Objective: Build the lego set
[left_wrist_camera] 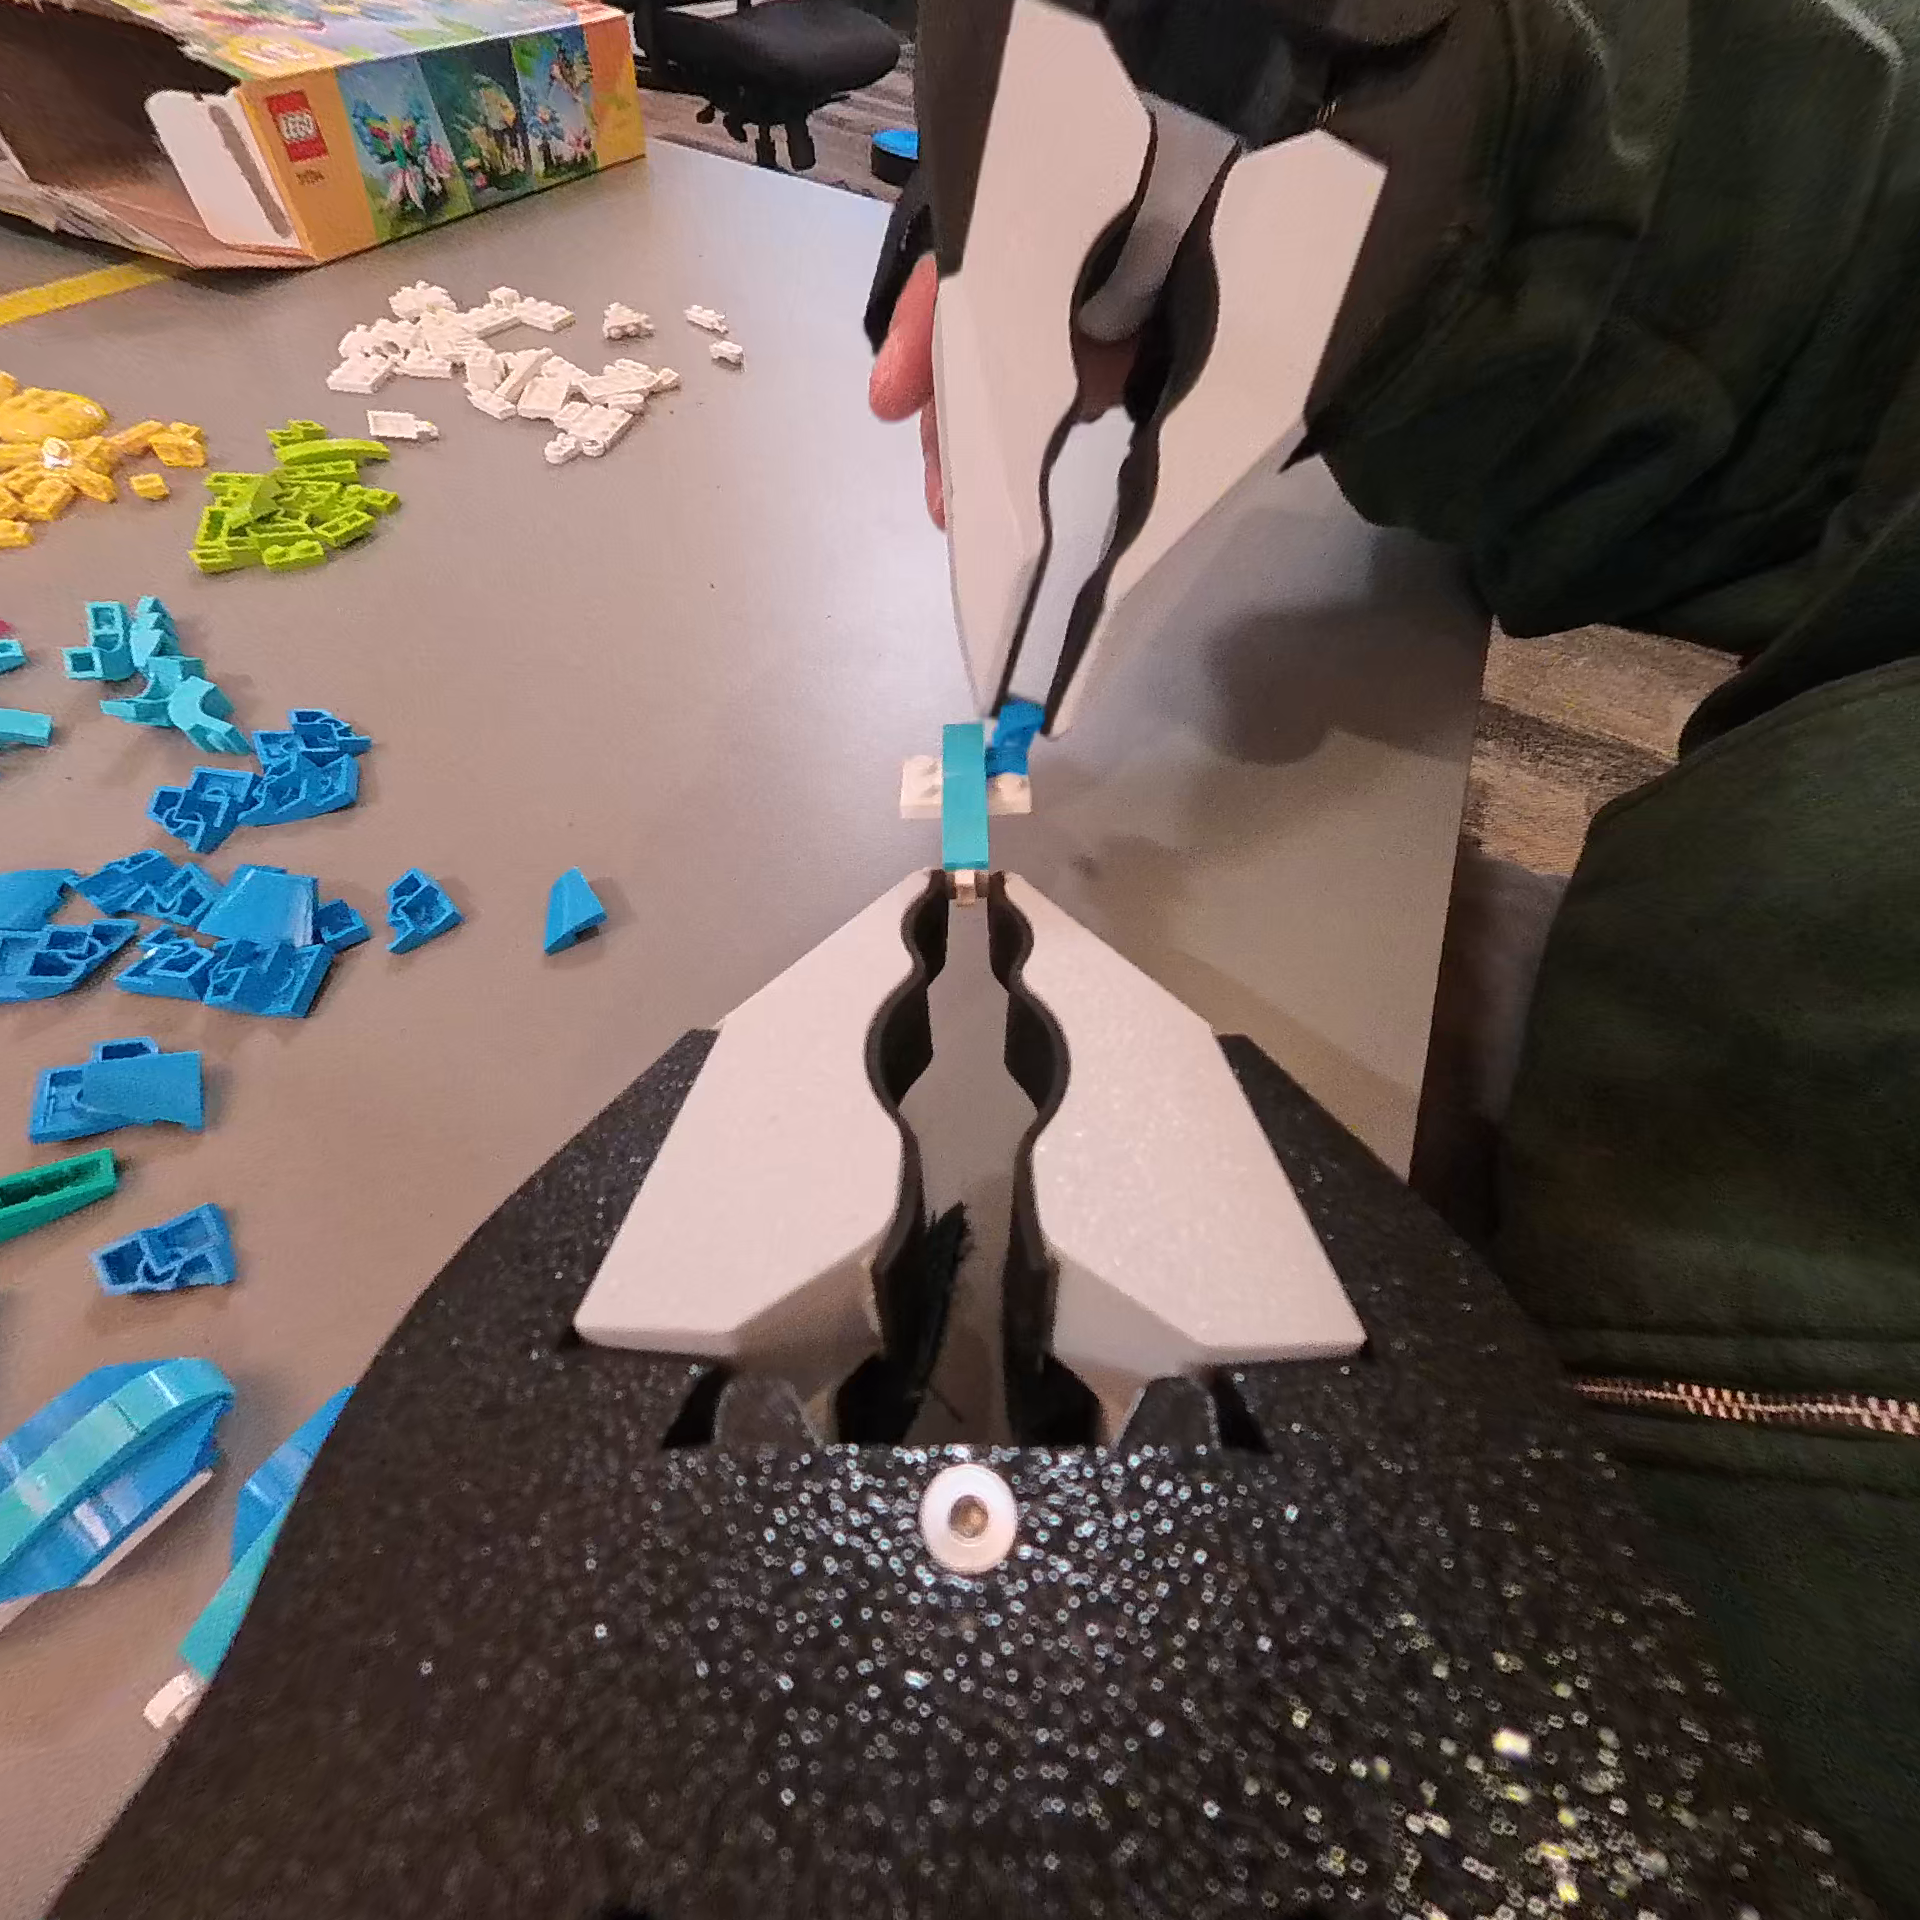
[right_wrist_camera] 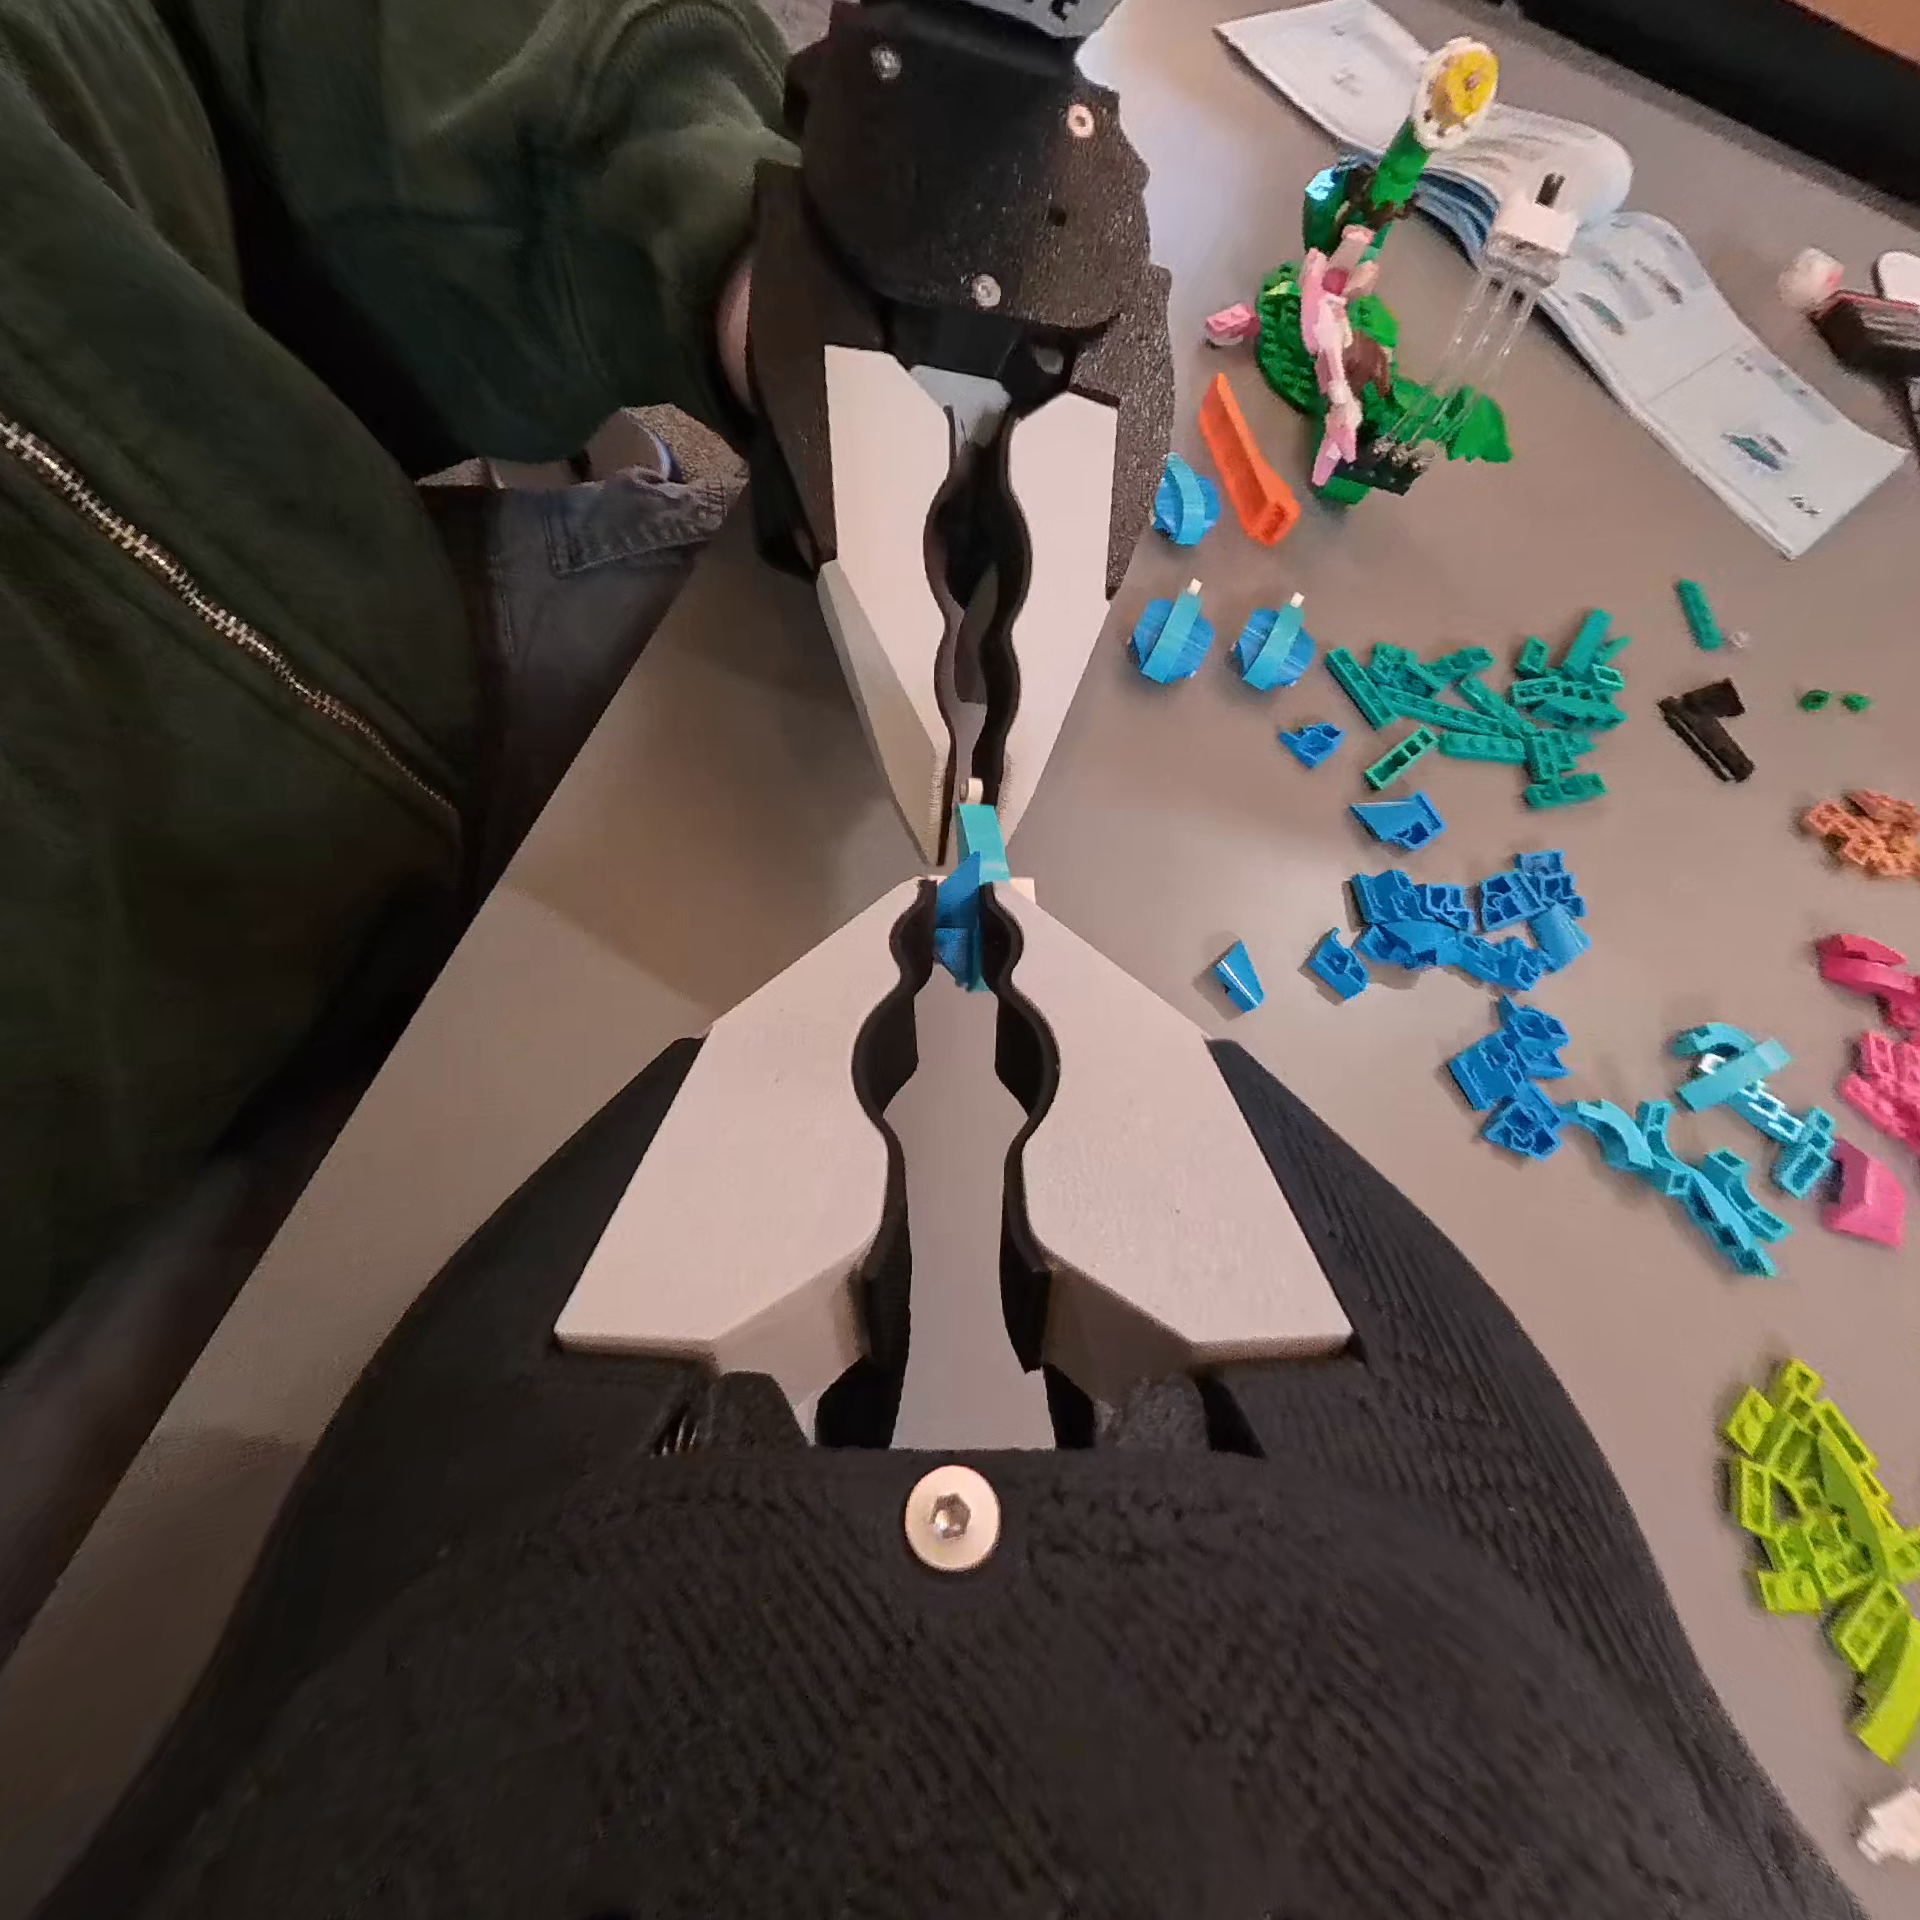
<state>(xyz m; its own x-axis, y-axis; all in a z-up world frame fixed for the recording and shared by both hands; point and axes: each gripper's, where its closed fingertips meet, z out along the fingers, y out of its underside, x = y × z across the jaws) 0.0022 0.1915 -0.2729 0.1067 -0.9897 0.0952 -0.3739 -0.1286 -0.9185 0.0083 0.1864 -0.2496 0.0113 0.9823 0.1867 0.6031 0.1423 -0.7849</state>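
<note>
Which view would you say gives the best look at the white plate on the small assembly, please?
The left wrist view: the white plate shows on both sides of the teal strip crossing it. In the right wrist view only a sliver of it peeks out beside the right gripper.

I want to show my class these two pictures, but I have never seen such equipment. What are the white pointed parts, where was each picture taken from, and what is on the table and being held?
The white points are fingers of two hand-held claws, worked by a person in a green jacket. Each picture comes from a camera on one claw, looking along its fingers. The left claw grips a small turquoise and white assembly. The right claw grips a blue piece against it. On the table lie sorted brick piles, a box, a booklet and a finished flower model.
</note>
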